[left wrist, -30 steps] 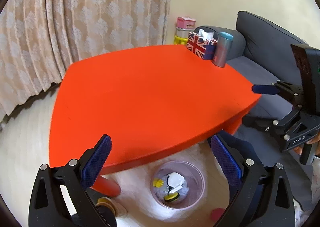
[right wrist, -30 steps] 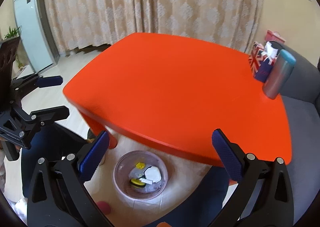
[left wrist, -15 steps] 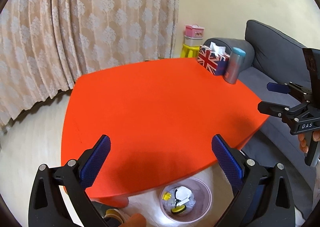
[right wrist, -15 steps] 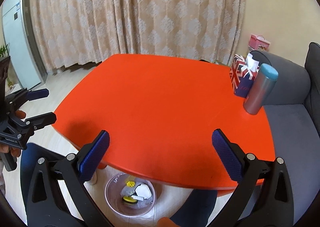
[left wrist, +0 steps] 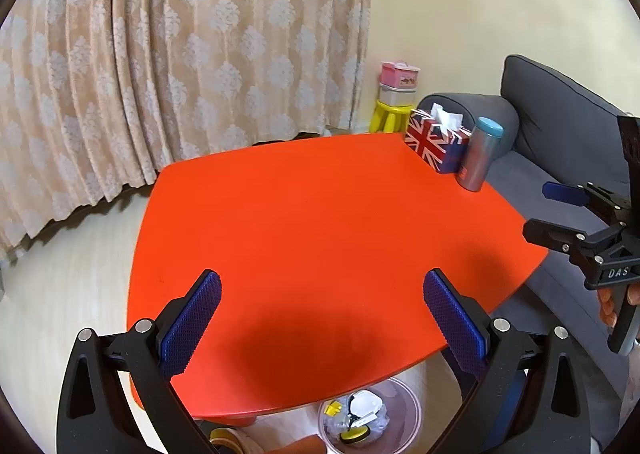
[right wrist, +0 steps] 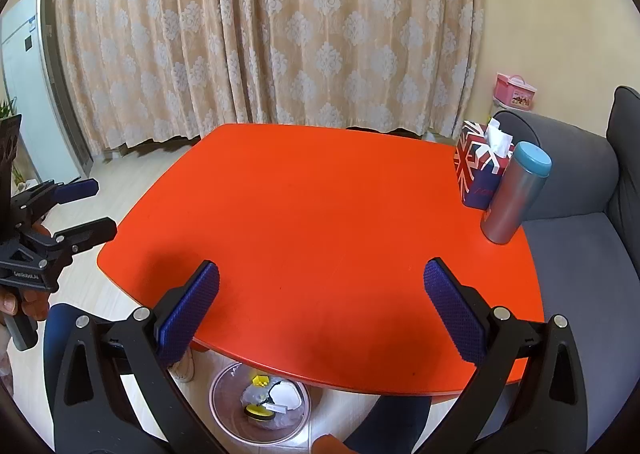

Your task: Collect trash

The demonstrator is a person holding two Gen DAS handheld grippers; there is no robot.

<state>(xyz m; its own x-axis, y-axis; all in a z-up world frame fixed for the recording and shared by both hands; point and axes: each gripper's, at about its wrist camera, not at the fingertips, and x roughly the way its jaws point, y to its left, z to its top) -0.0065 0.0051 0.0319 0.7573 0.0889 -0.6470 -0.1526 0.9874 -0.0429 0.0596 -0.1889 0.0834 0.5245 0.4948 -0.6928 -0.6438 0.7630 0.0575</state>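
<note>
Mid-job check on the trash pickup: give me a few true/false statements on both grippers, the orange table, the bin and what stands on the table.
1. Both the left gripper and the right gripper are open and empty. True.
2. The waste bin sits on the orange table. False: it is on the floor, partly under the table's near edge.
3. The bin holds trash. True.
4. The tissue box stands at the table's middle. False: it stands near the sofa-side edge, beside the steel tumbler.
</note>
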